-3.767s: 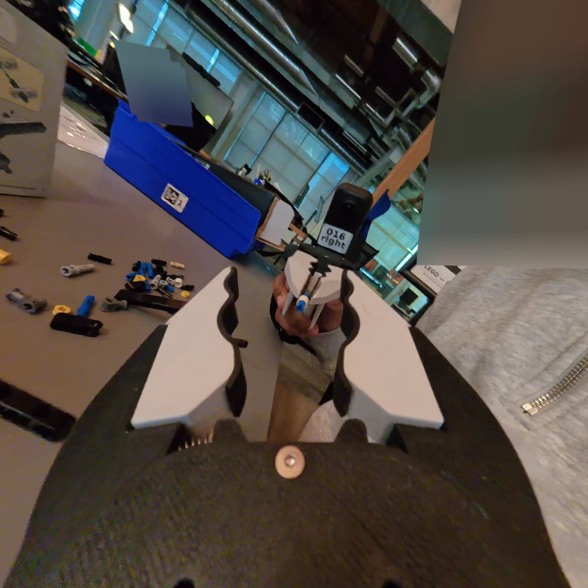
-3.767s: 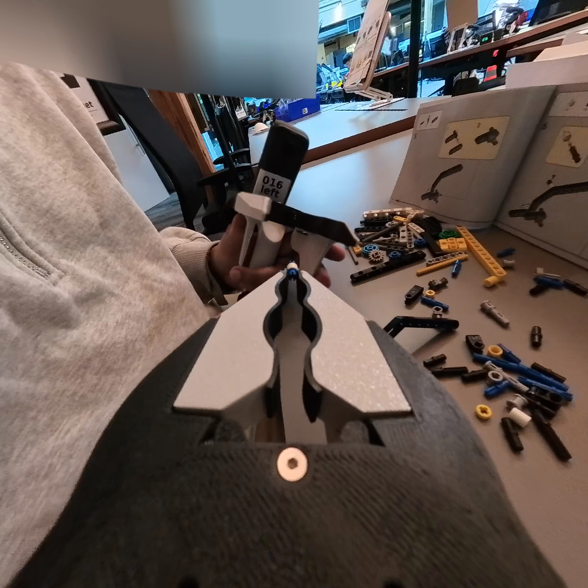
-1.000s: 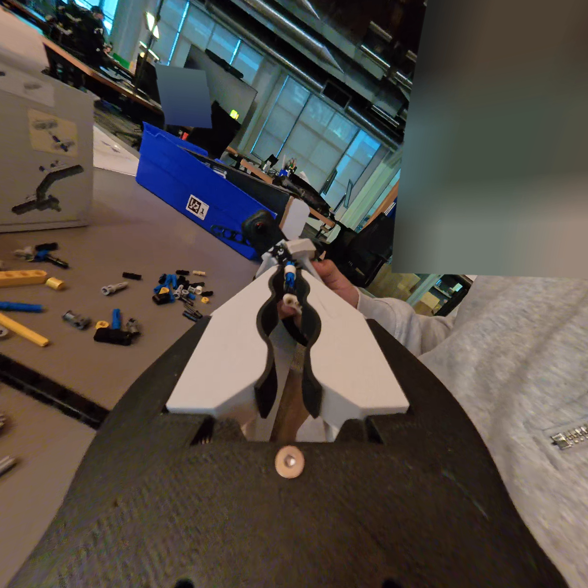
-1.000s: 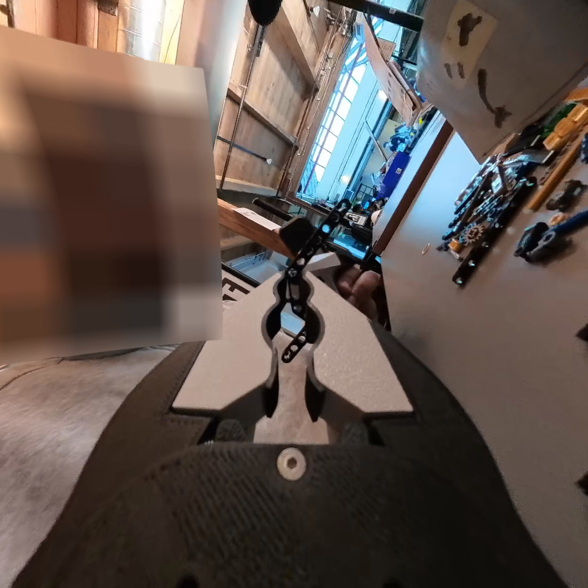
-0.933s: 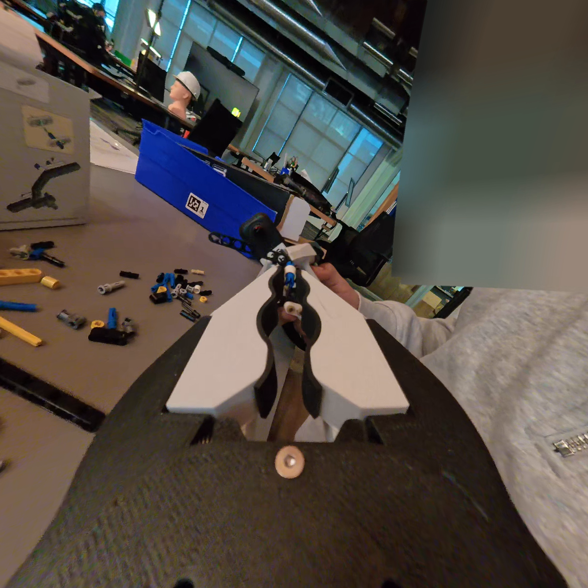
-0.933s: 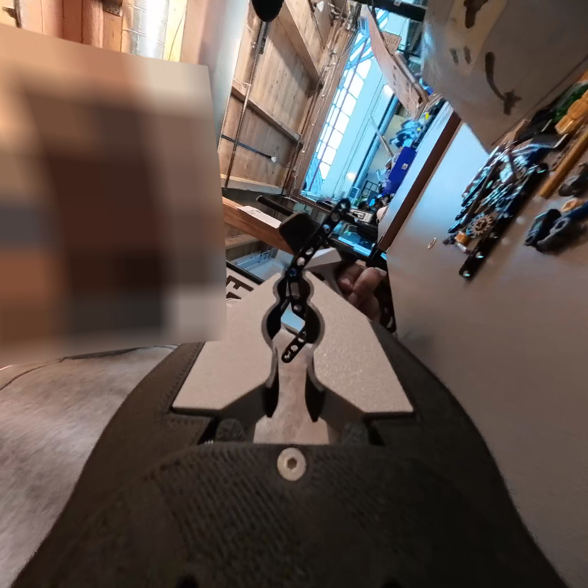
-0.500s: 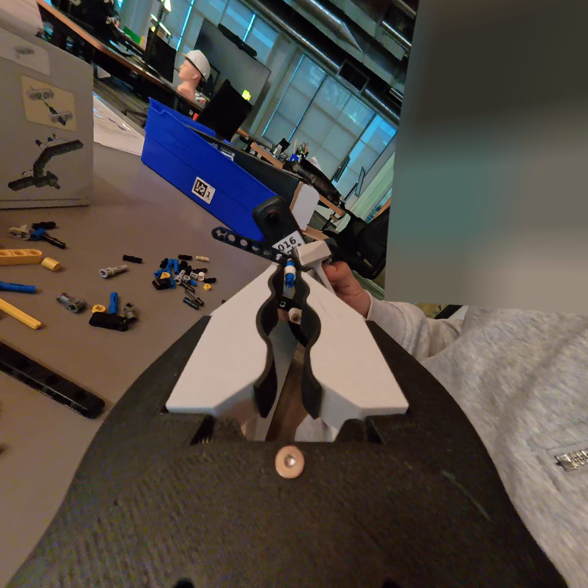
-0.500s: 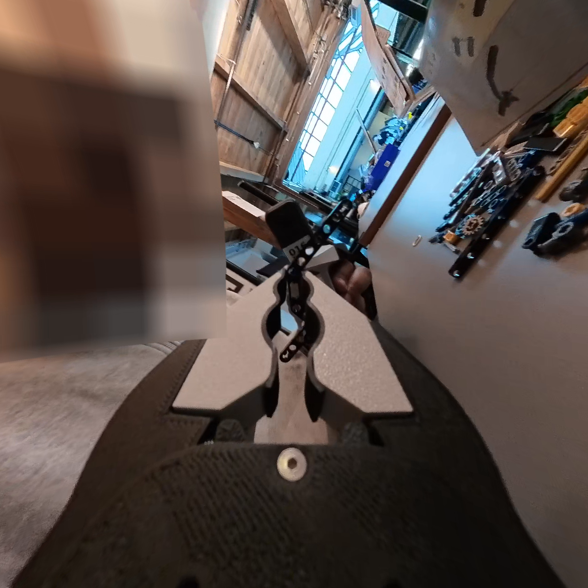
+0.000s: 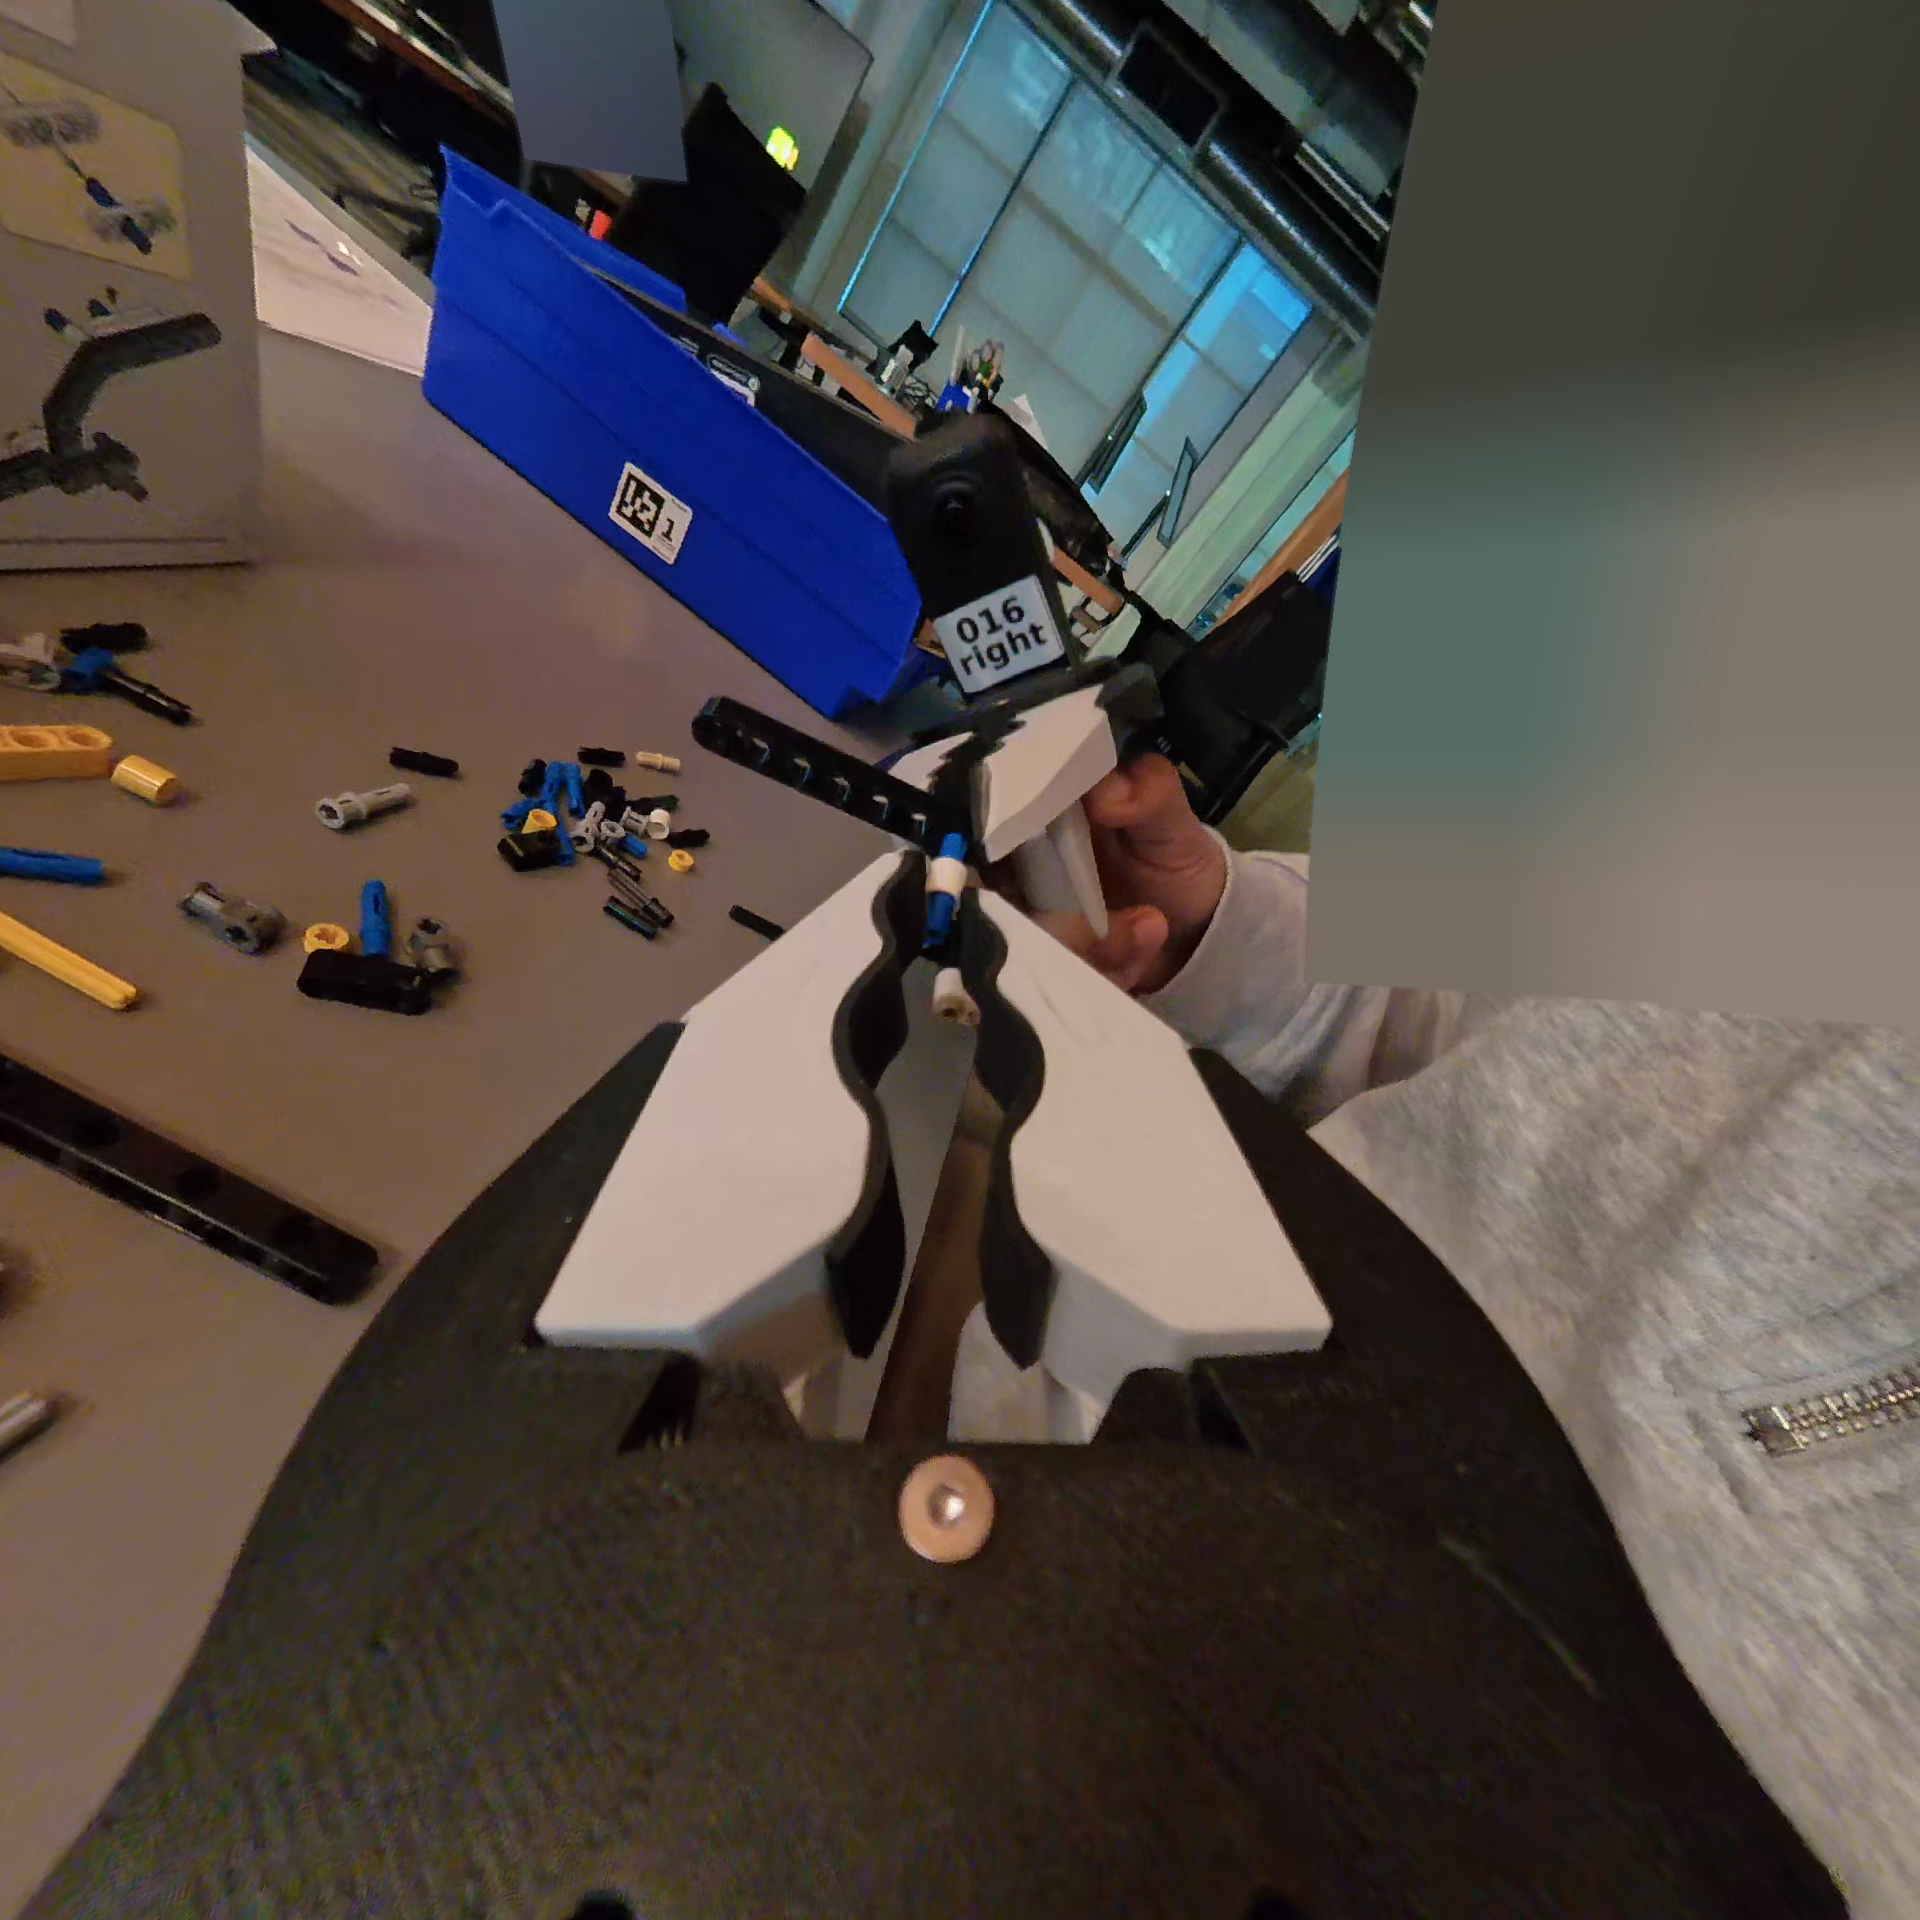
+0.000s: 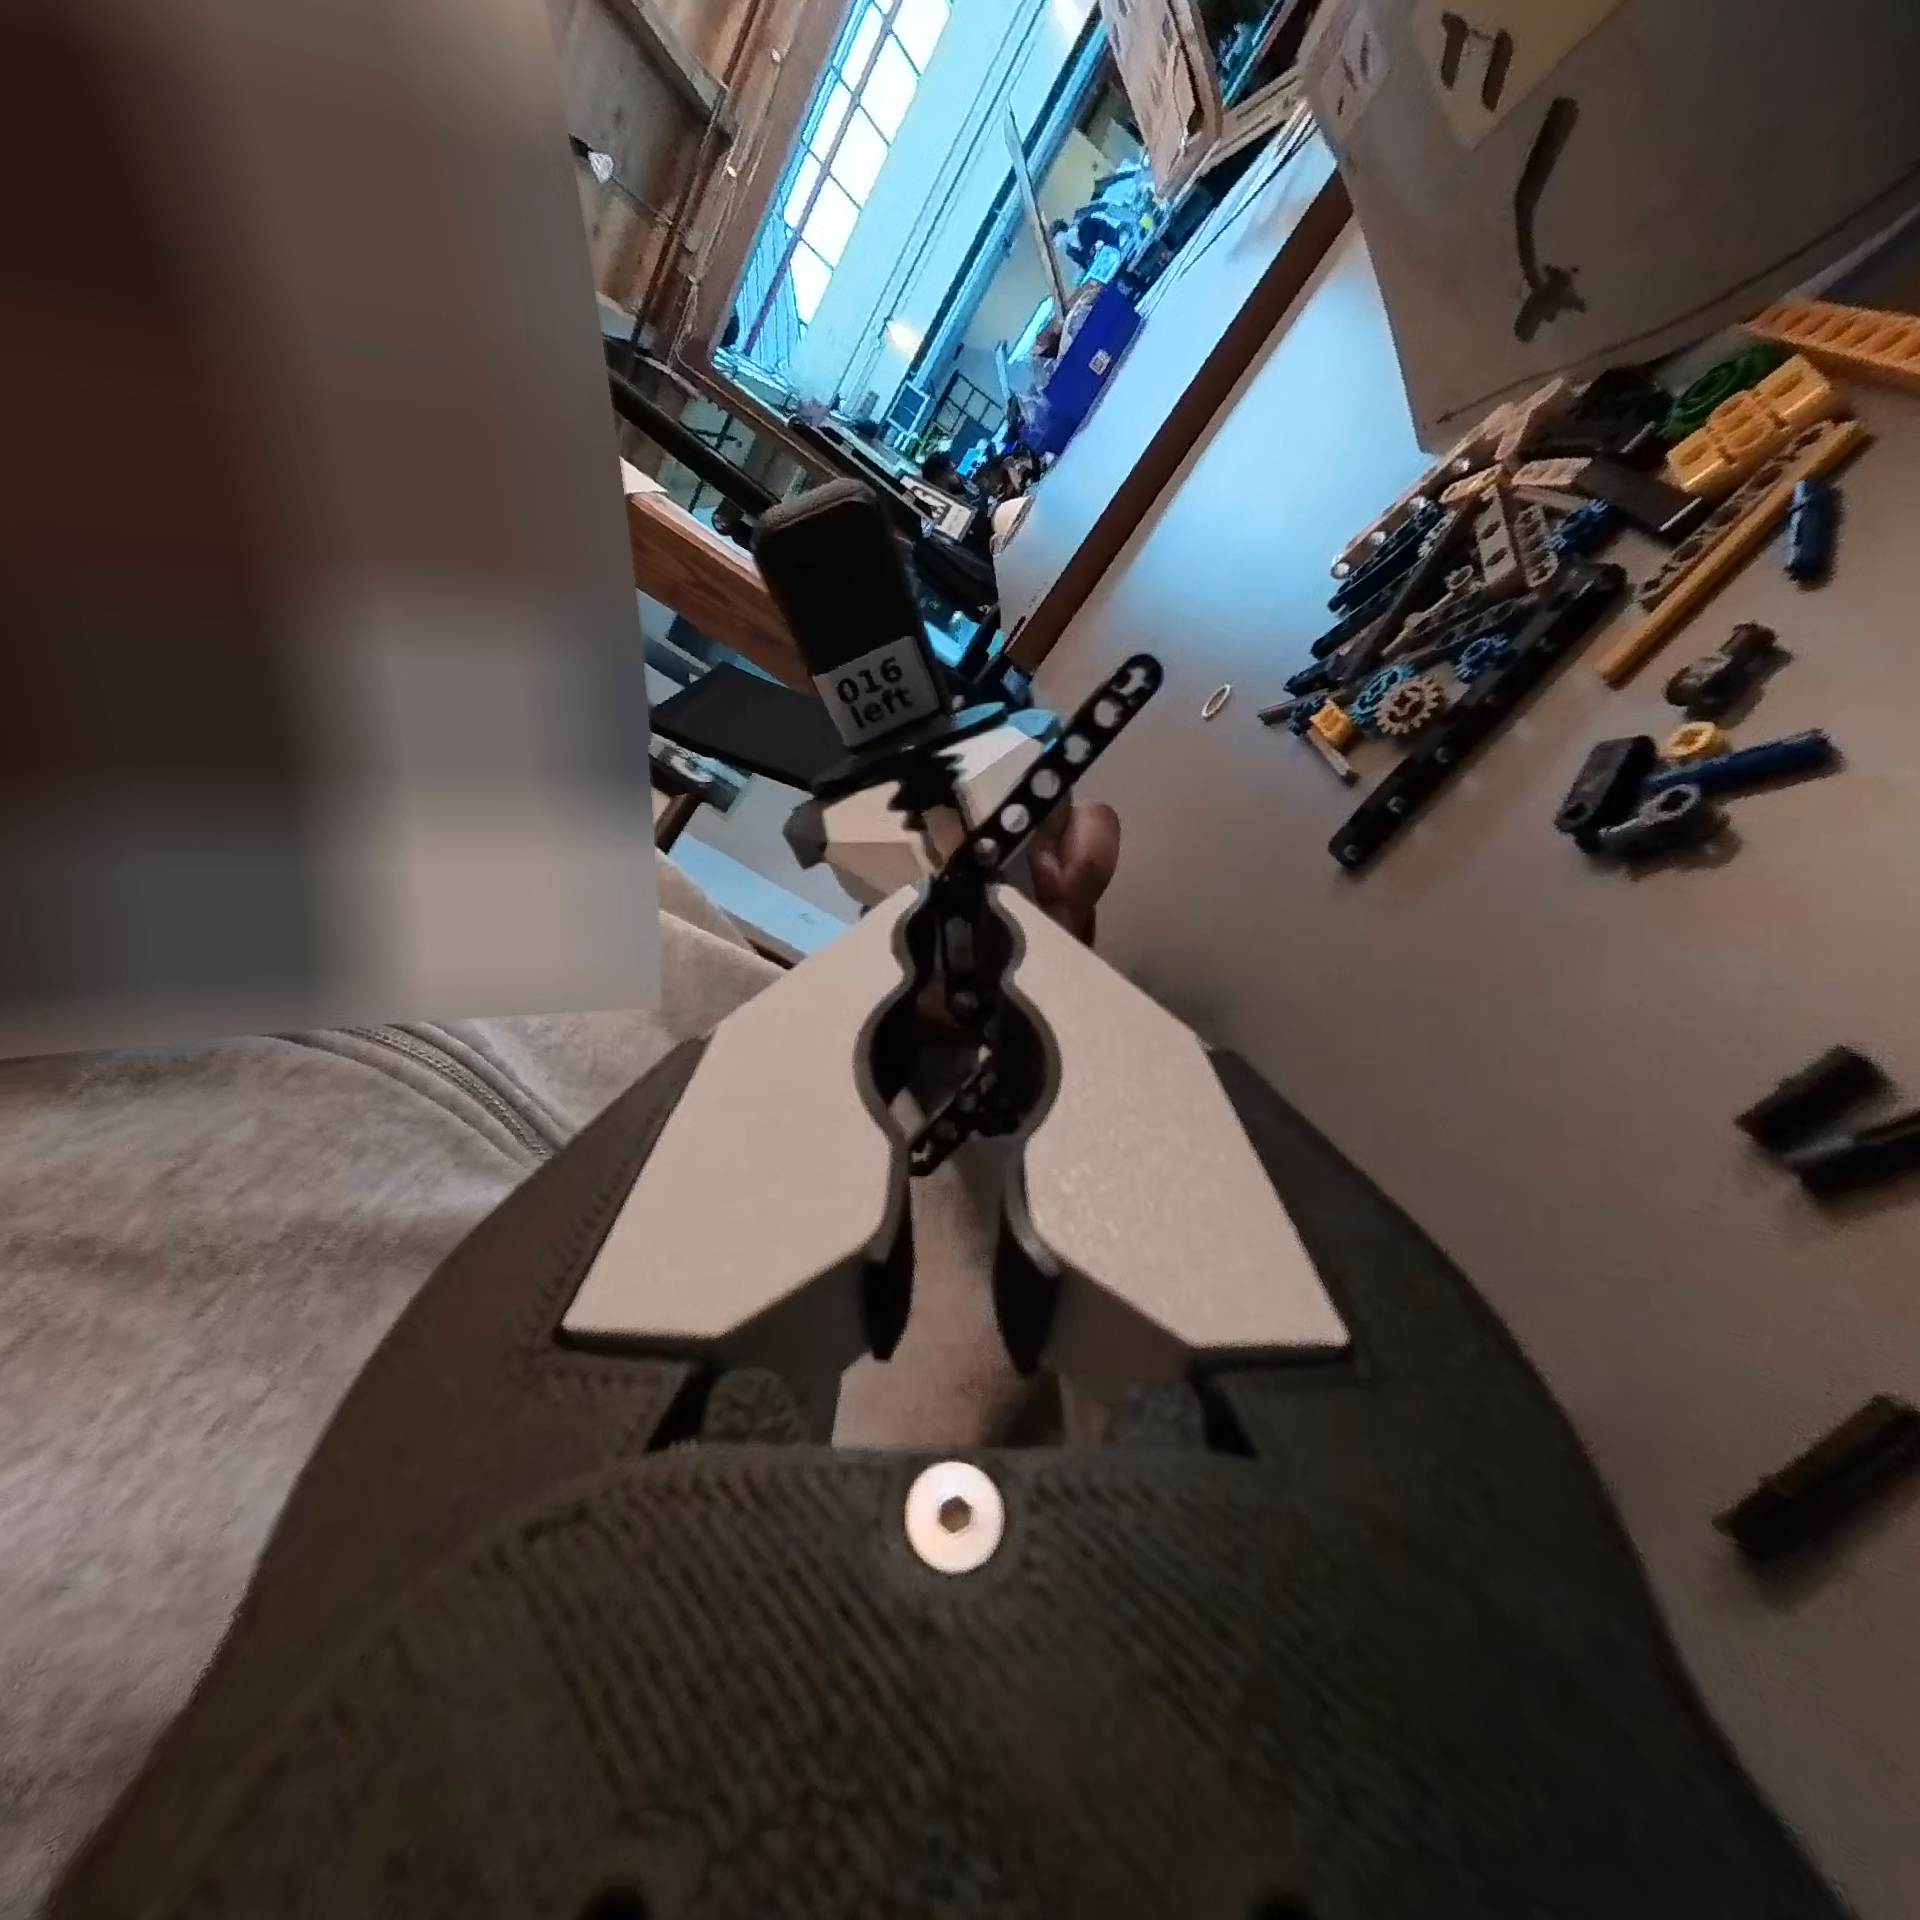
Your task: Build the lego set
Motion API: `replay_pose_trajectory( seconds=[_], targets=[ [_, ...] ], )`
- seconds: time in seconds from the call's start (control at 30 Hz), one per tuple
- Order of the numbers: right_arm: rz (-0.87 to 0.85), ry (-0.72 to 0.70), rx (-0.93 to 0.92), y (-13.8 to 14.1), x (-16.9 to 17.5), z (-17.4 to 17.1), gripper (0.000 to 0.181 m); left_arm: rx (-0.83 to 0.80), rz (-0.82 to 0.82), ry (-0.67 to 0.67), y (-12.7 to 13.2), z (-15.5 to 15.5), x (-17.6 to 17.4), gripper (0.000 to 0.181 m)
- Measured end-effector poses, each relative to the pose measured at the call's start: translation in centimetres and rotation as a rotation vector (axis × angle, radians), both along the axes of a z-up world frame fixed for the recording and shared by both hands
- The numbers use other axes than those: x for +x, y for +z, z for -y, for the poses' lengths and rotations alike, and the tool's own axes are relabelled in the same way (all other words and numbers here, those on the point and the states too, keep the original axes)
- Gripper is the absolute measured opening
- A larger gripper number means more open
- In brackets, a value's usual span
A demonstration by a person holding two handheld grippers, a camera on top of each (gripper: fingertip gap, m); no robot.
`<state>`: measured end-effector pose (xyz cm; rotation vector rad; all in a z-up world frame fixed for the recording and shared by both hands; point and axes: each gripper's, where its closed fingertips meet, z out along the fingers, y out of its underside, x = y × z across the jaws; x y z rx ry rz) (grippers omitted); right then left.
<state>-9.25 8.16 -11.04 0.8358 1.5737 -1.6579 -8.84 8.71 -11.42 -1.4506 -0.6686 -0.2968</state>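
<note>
Both grippers meet in the air above the near edge of the table [image 9: 436,644], close to the person's grey sweatshirt [image 9: 1621,1247]. Left gripper [image 9: 940,883] has its jaws drawn narrow around a blue and white pin [image 9: 943,896]; the pin's long axis runs along the fingers, its blue far end pointing away towards the other tool and a white tip showing nearer, in the gap between the pads. Right gripper [image 10: 961,914] is closed tight on a black beam [image 10: 1023,821], a thin strip pierced by a row of holes. In the right wrist view the beam's long axis runs on a slant, its free end pointing up, far and to the right, while a short bent end sits low between the fingers. In the left wrist view the same black beam [image 9: 810,774] sticks out leftward from the right gripper [image 9: 961,800], roughly level, and the pin's far end sits just beside it; whether they touch I cannot tell.

Loose parts lie on the table to the left: a scatter of small blue and black pins [image 9: 592,821], a yellow beam [image 9: 52,750] and a long black beam [image 9: 187,1195] near the table edge. A blue bin [image 9: 644,436] stands farther off, and an instruction sheet [image 9: 104,291] stands upright at the far left. In the right wrist view a heap of beams and gears [image 10: 1507,613] lies far right.
</note>
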Motion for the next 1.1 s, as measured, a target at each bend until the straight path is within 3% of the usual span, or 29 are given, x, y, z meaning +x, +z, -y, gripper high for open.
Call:
replay_pose_trajectory(
  seconds=[0.1,0.23,0.4,0.7,0.9,1.1],
  targets=[
    [0.067,0.086,-0.015,0.3,1.1,0.9,0.005,-0.082,-0.041,0.024,-1.2,-0.6,0.0,0.0],
    [-0.01,0.0,0.108,-0.2,-0.6,0.8,0.004,-0.032,0.018,0.059,-1.1,0.1,-1.0,0.0],
    [-0.03,-0.035,0.217,-2.9,-1.6,0.2,0.005,-0.136,-0.006,0.079,-2.8,-0.2,-1.5,0.0],
    [-0.261,-0.149,0.658,-7.0,-3.3,-1.7,0.005,-0.14,0.067,0.137,-3.6,1.0,-2.7,0.0],
    [-0.282,-0.201,0.626,-6.0,-3.9,-3.1,0.005,-0.174,0.082,0.203,-3.9,2.5,-3.6,0.0],
    [-0.317,-0.176,0.579,-5.0,-2.6,-2.0,0.005,-0.078,0.127,0.304,-3.0,5.7,-5.5,0.0]
  ],
)
